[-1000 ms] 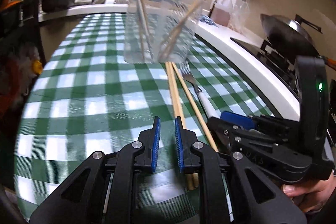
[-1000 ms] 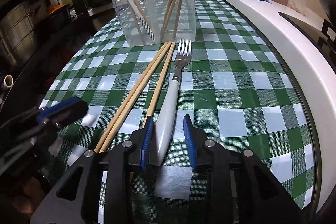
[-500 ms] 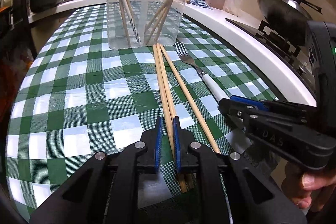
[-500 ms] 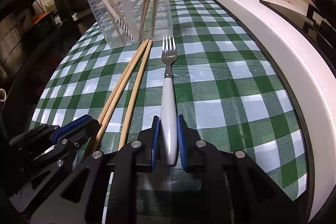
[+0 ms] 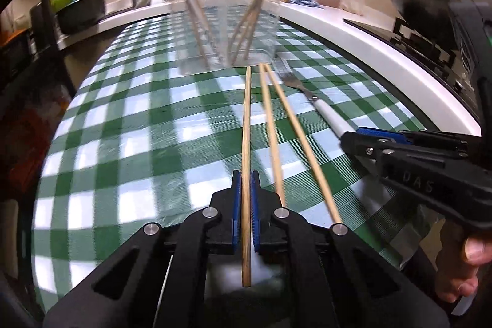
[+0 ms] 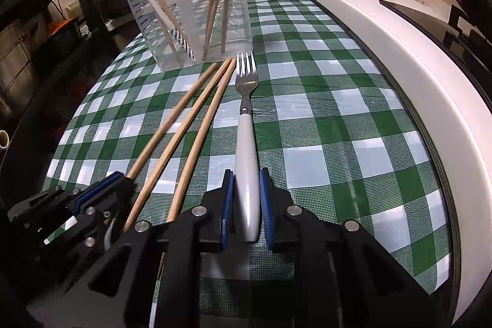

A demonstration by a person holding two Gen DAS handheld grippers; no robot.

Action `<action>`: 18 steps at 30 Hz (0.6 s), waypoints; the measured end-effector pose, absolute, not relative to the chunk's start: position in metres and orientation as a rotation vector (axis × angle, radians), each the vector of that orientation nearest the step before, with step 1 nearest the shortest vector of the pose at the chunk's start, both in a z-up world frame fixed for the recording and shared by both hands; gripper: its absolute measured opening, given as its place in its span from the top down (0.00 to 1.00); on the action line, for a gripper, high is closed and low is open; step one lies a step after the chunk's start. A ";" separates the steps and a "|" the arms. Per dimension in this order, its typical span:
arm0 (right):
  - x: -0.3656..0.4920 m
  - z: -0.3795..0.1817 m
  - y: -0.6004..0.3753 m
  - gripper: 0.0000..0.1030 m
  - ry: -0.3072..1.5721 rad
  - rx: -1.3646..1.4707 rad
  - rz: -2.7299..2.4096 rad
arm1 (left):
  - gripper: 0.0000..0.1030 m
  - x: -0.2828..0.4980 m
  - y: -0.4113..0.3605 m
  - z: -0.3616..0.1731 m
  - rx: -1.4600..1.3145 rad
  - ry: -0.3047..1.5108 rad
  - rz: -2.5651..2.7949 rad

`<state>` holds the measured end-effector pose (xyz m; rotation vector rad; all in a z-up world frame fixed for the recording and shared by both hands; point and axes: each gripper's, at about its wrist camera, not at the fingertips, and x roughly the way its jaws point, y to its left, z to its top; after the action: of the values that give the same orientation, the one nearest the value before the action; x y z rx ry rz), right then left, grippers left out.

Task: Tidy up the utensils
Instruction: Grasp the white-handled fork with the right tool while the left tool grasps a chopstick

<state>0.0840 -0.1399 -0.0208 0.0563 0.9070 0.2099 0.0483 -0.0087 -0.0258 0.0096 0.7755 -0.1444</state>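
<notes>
One chopstick is pinched by the left hand-held gripper; the fork, pointing toward the container, is clamped by the right hand-held gripper.

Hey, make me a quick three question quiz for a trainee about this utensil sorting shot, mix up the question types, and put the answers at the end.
1. True or false: the left claw is shut on a fork.
2. Multiple choice: what does the right claw grip? A) a spoon B) the white-handled fork C) a blue rag
3. Fill in: besides the chopstick in the left claw, ___ loose chopsticks lie on the checked cloth in front of the clear container.

Key:
1. False; it holds a single chopstick.
2. B
3. two
</notes>
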 end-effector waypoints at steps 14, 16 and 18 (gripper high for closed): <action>0.080 -0.021 -0.146 0.78 0.897 0.046 0.139 | 0.94 0.037 0.008 -0.032 0.000 0.742 -0.032; 0.079 -0.021 -0.145 0.78 0.892 0.036 0.138 | 0.94 0.035 0.008 -0.032 -0.005 0.736 -0.034; 0.078 -0.021 -0.144 0.78 0.889 0.030 0.138 | 0.94 0.032 0.009 -0.032 -0.022 0.730 -0.032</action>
<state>0.0783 -0.1438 -0.0214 0.0298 0.8887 0.1375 0.0317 0.0089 -0.0322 -0.0223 0.7302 -0.0324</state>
